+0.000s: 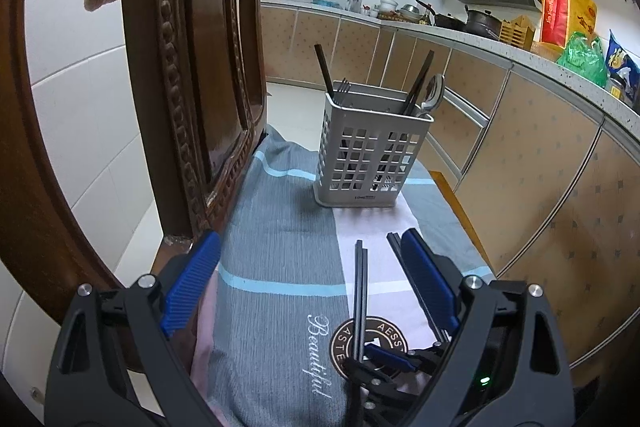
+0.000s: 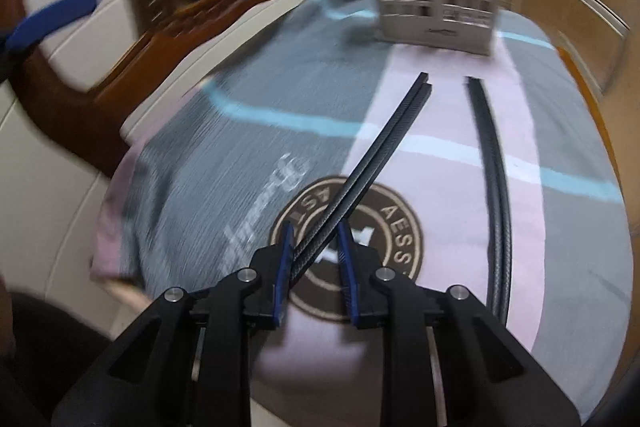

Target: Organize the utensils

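Low over the cloth (image 2: 224, 163), the right gripper (image 2: 314, 233) has its jaws narrowed around the near end of a pair of black chopsticks (image 2: 372, 163), though the blur hides whether the pads actually grip them. Just to the right lies a second pair (image 2: 494, 187), and the grey basket (image 1: 370, 155) stands at the far end holding more utensils. Above the cloth, the left gripper (image 1: 316, 267) hangs with jaws wide apart.

My work surface under a grey and pink cloth (image 1: 280, 227), grey utensil caddy (image 1: 368, 155) standing at its far end, two black chopstick pairs (image 2: 492, 187) on the cloth nearer me.
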